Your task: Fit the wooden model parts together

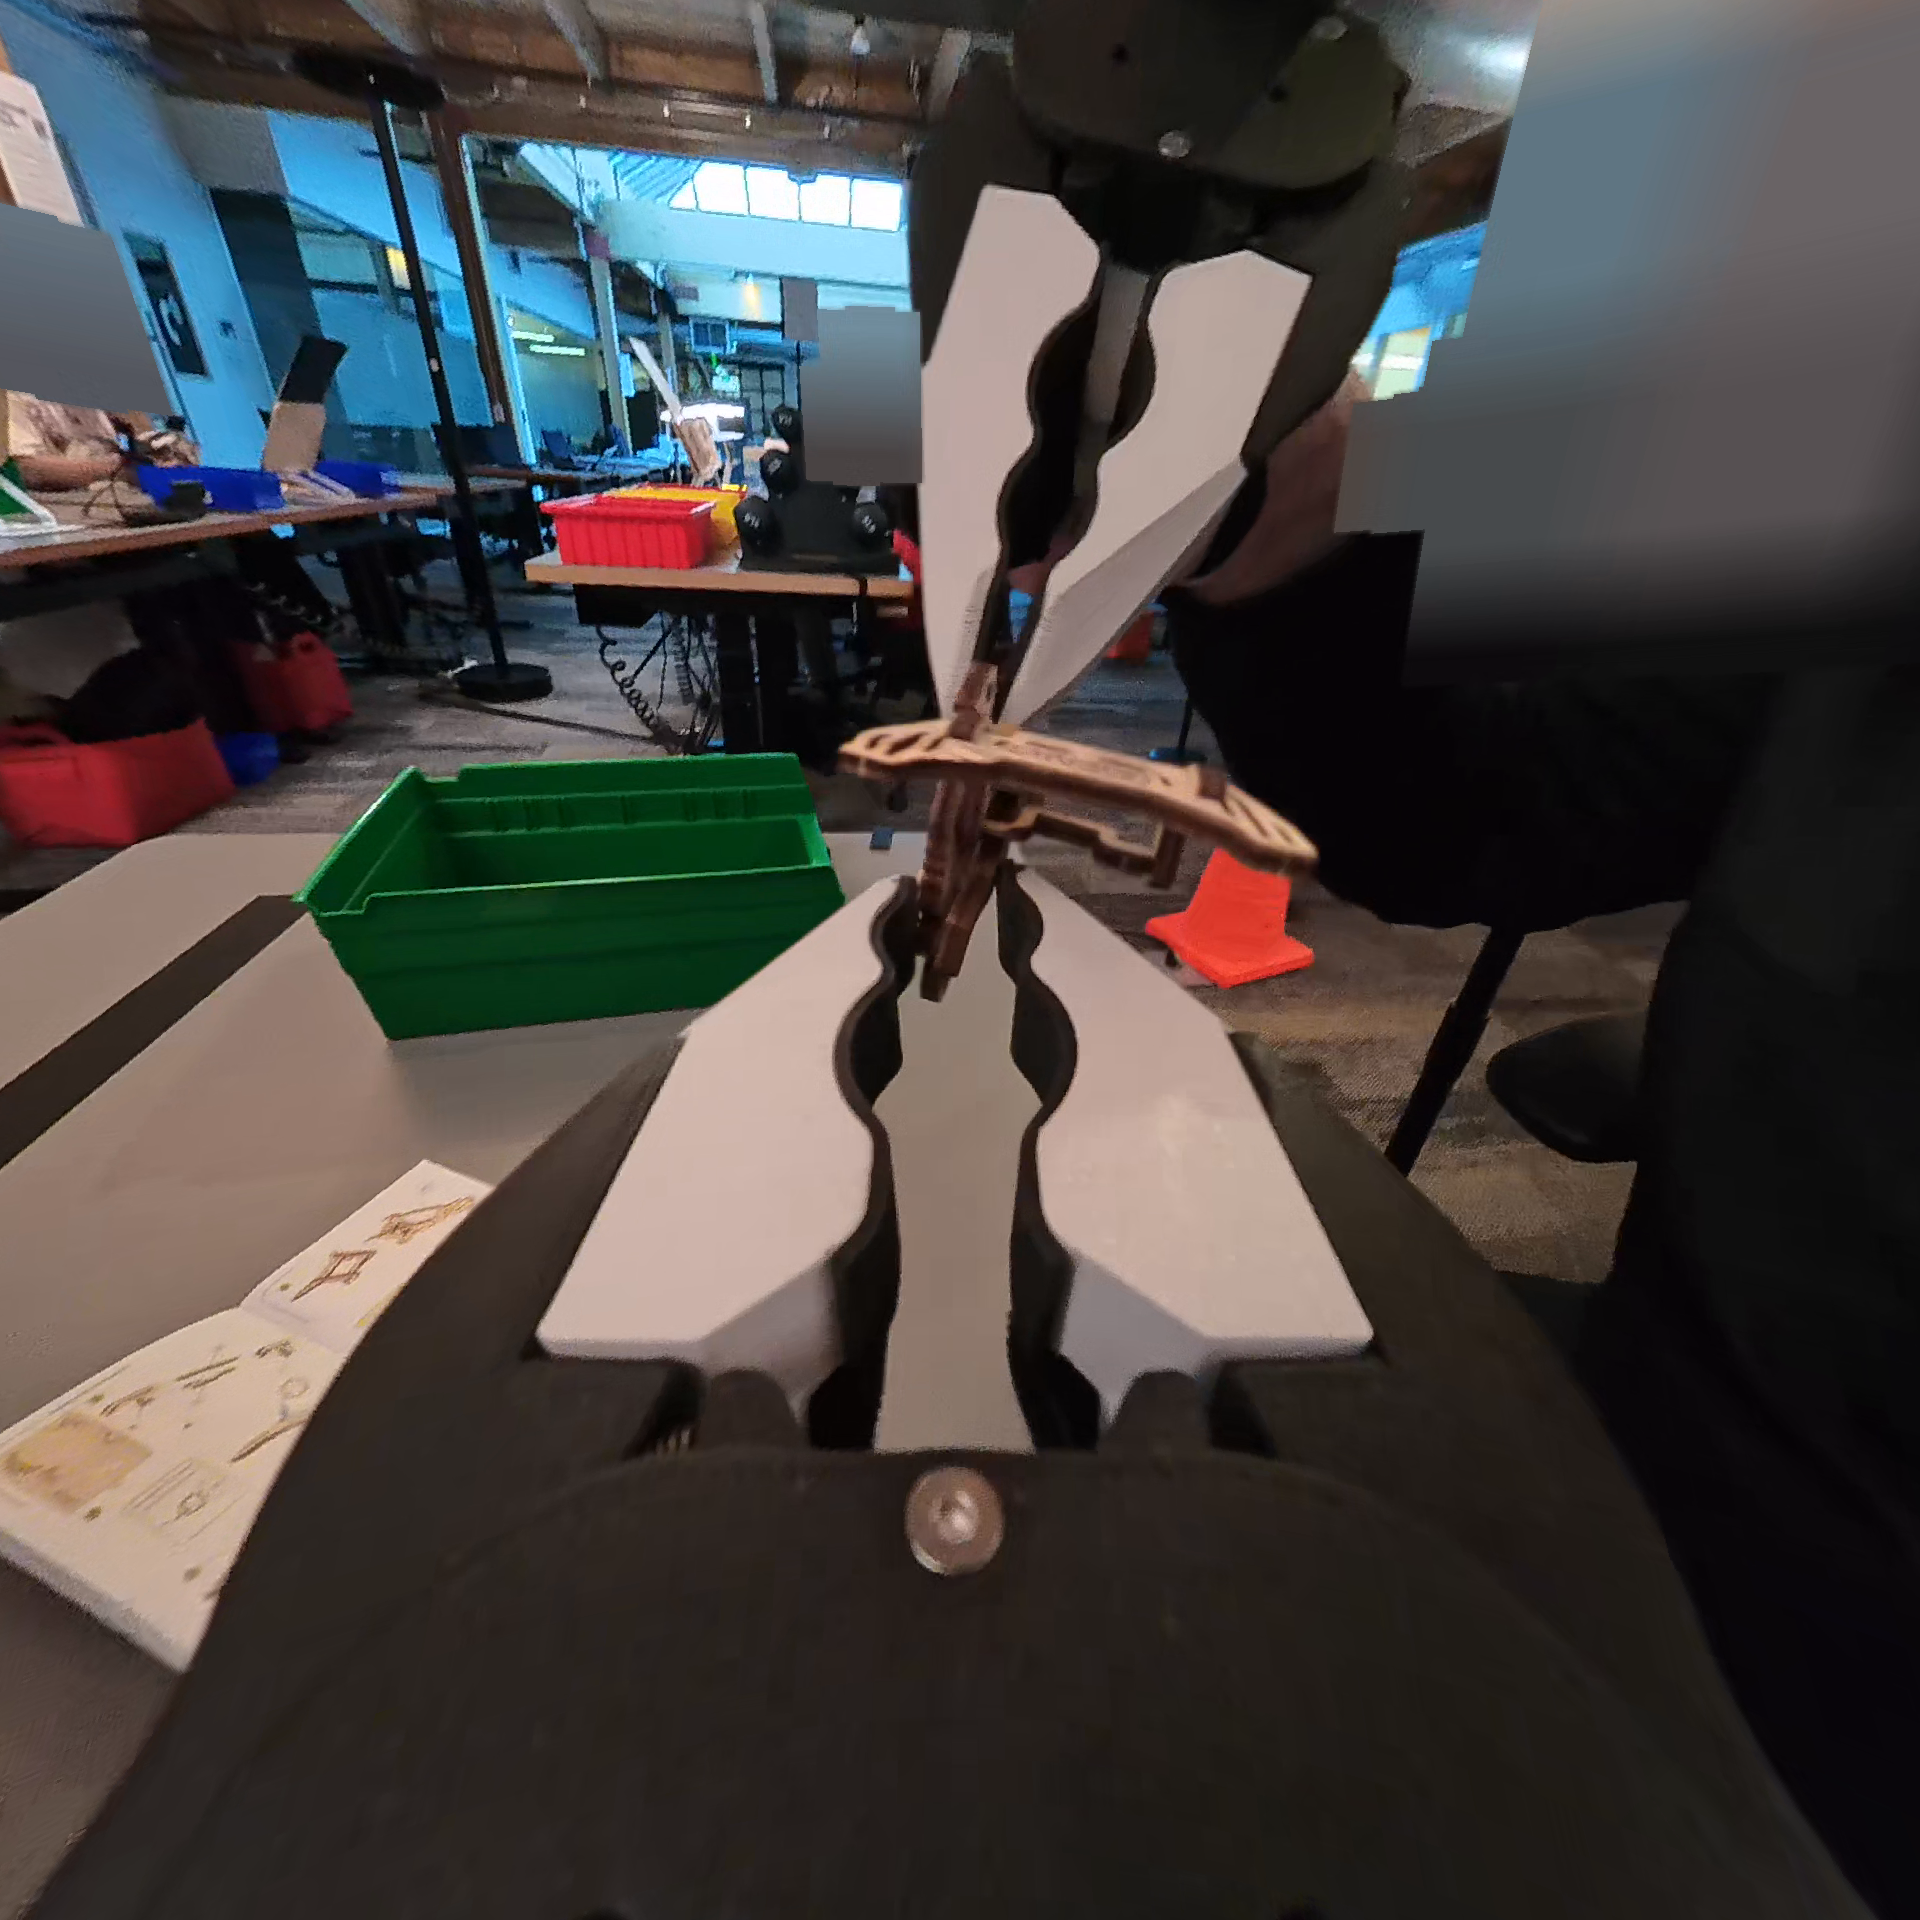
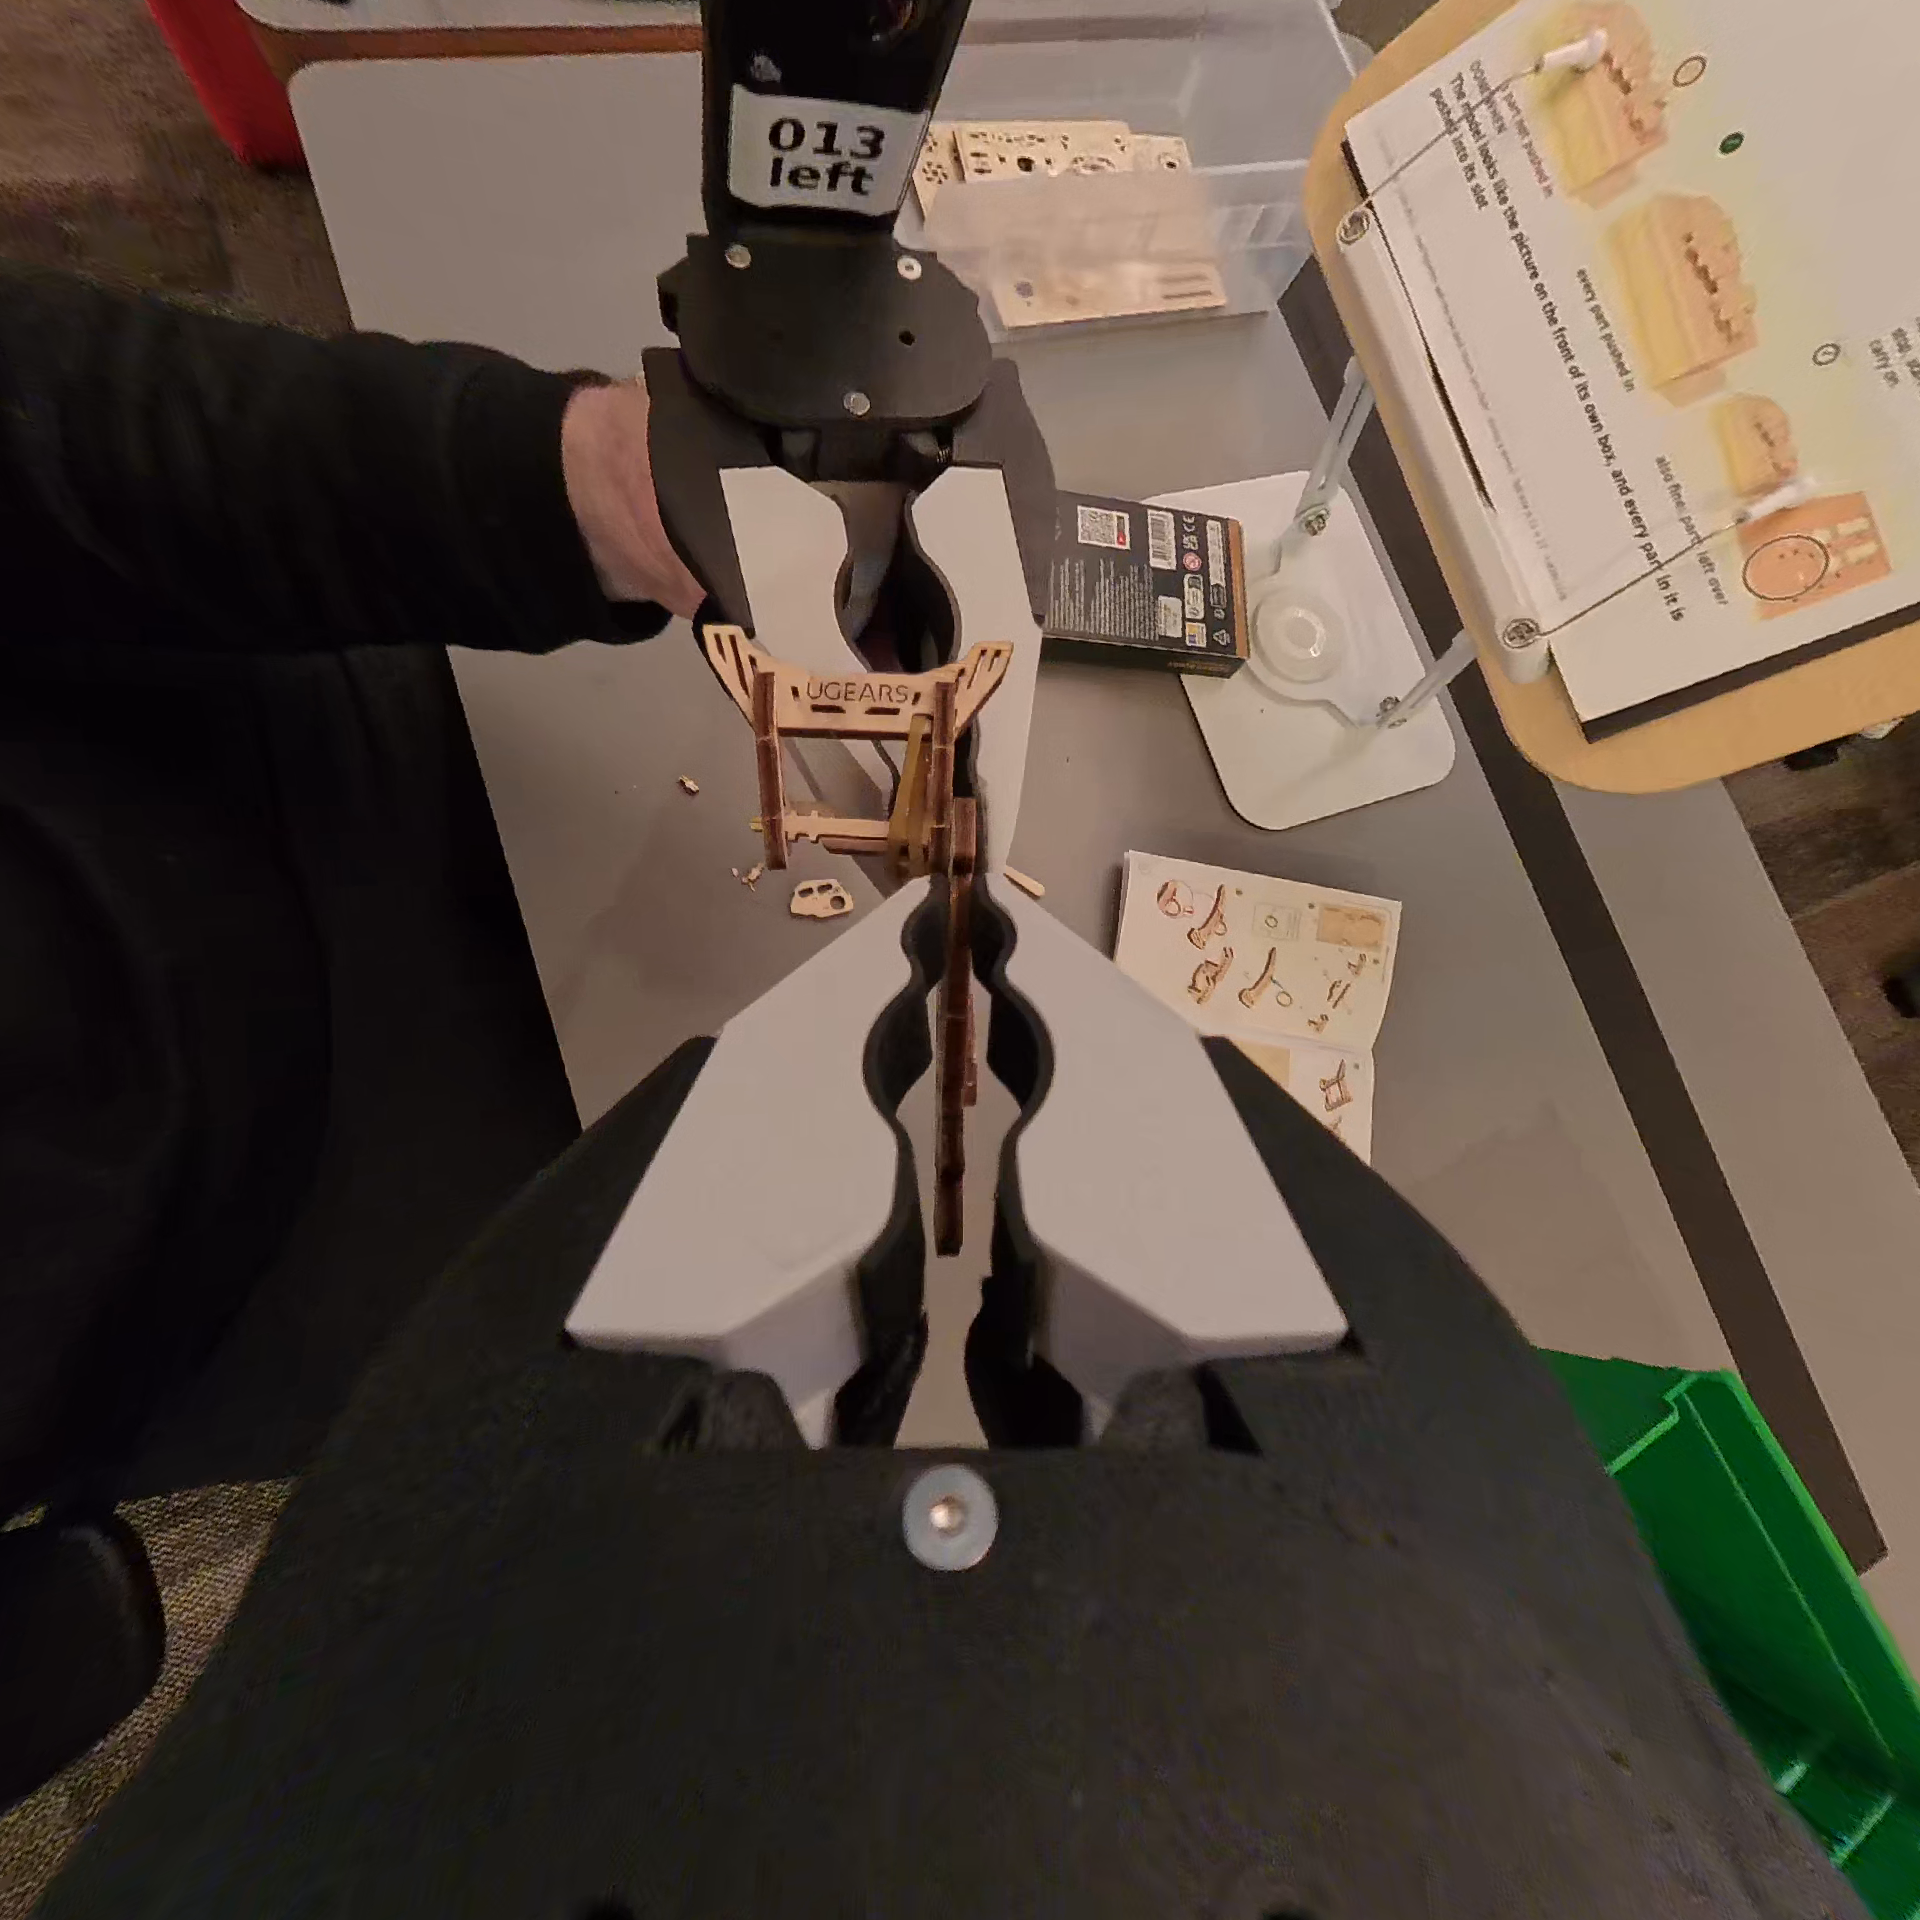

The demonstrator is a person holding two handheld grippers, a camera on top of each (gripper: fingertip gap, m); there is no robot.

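A green bin (image 1: pixel 582 894) sits on the grey table (image 2: pixel 499 208), near a dark box (image 2: pixel 1143 587), a white stand (image 2: pixel 1340 717) and an orange cone (image 1: pixel 1236 925) on the floor.

There were two hand-held grippers, left (image 2: pixel 914 717) and right (image 2: pixel 961 894). One wooden model (image 2: pixel 862 758) hung between them. On the table (image 2: pixel 582 312) lay one black box (image 2: pixel 1143 582), one paper booklet (image 2: pixel 1257 956), and one green bin (image 1: pixel 582 894).

Pale laser-cut wood model (image 2: pixel 862 748), glossy green plastic bin (image 1: pixel 582 894), matt grey table (image 2: pixel 540 312)
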